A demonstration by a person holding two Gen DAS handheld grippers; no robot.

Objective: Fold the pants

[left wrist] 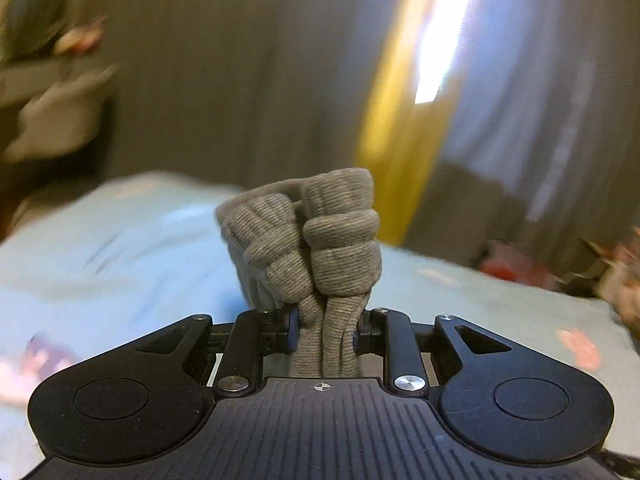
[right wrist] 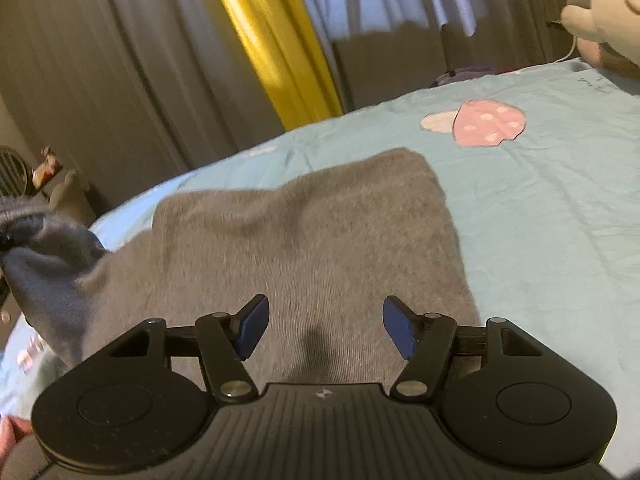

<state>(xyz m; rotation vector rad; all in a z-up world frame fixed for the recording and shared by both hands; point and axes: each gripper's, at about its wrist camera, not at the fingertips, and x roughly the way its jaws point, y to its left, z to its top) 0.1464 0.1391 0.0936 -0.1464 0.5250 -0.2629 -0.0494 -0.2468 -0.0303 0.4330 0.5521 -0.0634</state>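
Writing on the bed sheet (right wrist: pixel 560 168) is too small to read. Left tongs (left wrist: pixel 326 330) pinch the gray pants' (right wrist: pixel 304 232) bunched ribbed edge, raised; right tongs (right wrist: pixel 324 330) hover agape, empty, over pants on the bed.

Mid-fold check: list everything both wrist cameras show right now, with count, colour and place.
pants: one, grey, spread on the bed, one bunched end in the left tool
bed sheet: one, light blue, under the pants
mushroom print: one, pink with white dots, on the sheet beyond the pants
curtains: grey with a yellow panel, behind the bed
plush toy: one, pale, far right corner
left tool: black, shut on the pants
right tool: black, blue pads, open above the pants
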